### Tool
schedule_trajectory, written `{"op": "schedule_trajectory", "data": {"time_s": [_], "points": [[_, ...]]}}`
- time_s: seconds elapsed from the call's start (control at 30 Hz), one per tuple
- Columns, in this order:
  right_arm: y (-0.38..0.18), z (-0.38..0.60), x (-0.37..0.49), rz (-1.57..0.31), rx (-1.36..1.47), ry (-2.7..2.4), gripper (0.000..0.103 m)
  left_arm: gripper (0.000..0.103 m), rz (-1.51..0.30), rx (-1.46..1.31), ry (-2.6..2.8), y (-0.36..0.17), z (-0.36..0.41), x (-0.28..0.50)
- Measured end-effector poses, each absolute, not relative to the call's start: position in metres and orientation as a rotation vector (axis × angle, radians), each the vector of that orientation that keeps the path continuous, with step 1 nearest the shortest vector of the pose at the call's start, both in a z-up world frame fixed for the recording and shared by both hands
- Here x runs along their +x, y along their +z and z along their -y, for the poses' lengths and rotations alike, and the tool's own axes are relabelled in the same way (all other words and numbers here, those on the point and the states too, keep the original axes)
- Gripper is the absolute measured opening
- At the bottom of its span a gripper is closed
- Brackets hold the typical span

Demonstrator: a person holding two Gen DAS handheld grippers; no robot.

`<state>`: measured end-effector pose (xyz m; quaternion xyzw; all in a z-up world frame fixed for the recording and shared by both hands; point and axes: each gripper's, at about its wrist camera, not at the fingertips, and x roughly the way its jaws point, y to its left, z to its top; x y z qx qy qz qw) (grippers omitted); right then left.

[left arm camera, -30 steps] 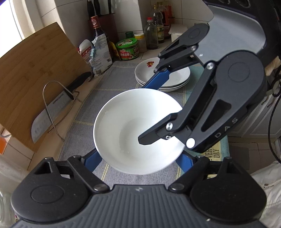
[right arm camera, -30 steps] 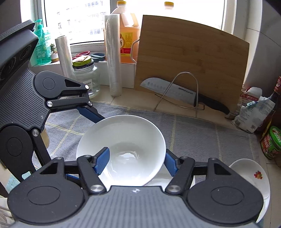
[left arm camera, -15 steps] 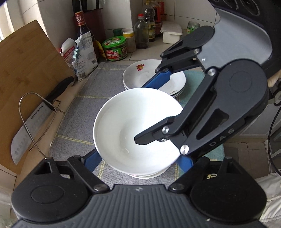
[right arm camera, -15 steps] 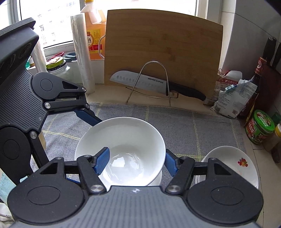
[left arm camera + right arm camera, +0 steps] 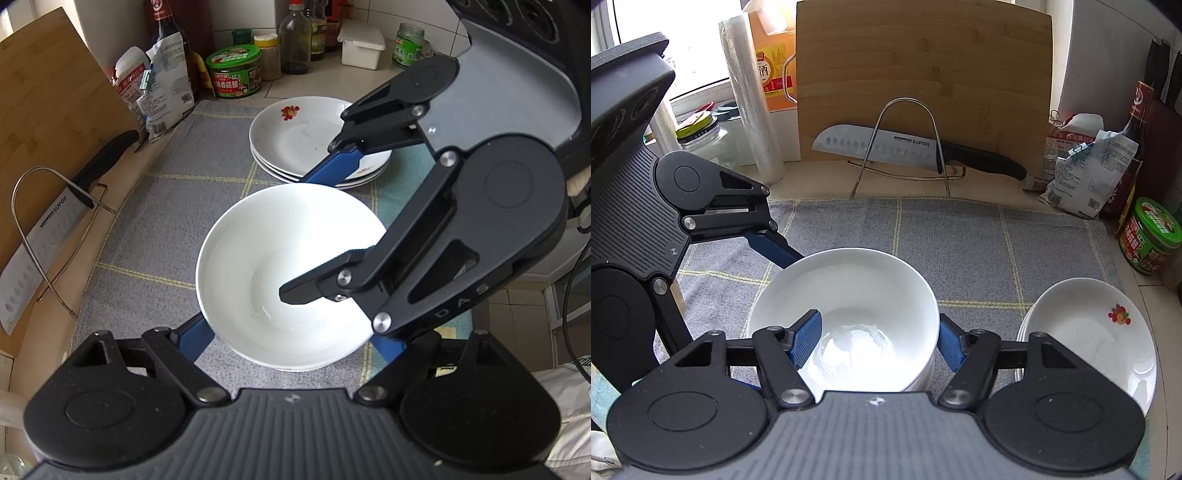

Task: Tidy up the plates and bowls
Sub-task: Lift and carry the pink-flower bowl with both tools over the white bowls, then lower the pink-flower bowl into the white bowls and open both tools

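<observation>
Holding white bowl [image 5: 846, 314] by its rim, right gripper [image 5: 877, 341] clamped, left gripper [image 5: 295, 341] straddling it; I see plate stack [image 5: 1089, 328] at 3 o'clock, open mat [image 5: 960, 236] at 12.

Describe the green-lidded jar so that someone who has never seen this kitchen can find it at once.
Start at the grey checked cloth on the counter and go to its far corner beside the stack of white plates. There, just off the cloth, stands the green-lidded jar. Unlike the tall dark bottles behind it, it is squat, with a picture label.
</observation>
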<state>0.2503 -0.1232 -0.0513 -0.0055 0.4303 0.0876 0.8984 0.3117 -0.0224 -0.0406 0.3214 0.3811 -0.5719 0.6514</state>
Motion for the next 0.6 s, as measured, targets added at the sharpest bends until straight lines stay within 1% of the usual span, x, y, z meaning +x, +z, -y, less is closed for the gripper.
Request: {"op": "schedule_trajectory", "data": {"time_s": [0.6], "points": [[-0.063, 0.124, 0.253, -0.912, 0.012, 0.176, 0.072, 0.089, -0.884, 0.766, -1.295, -0.045, 0.028, 0.312]]}}
